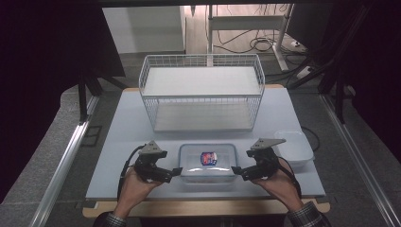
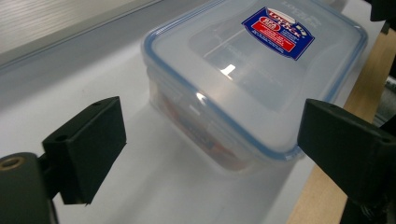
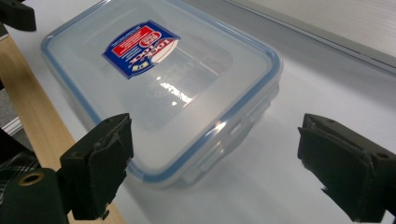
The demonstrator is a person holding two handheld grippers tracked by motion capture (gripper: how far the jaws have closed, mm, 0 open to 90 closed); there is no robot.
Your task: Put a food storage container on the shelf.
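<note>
Fingers spread on both sides, nothing pinched: left gripper [image 1: 173, 173] and right gripper [image 1: 237, 172] flanking the clear rectangular plastic food container with a blue-rimmed snap lid [image 1: 208, 161], black jaws wide and apart from its short ends. Seen from the left gripper view, one black pad [image 2: 88, 144] low on the pale worktop [image 1: 118, 156], the other off the container's near corner; from the right gripper view, the same open stance, container [image 3: 163, 88] between the pads but unpressed.

Container sitting near the worktop's front edge, about midway along it, lid on, blue-and-red brand label [image 1: 208, 158] on top (something reddish dimly visible through the wall, too blurred to name). Side latches apparently folded down.

Behind it, toward the far edge, white wire basket [image 1: 202, 92] with a solid white shelf; toward the front right corner, shallow white plastic tub [image 1: 294, 146], just beside the right hand.

Step in hand, judged from the stance: approach for a two-sided grab or for working the lid latches. Next move likely to call for closing in level on opposite ends, pads squarely on the latch flaps or walls, without skidding the light box across the smooth surface.
</note>
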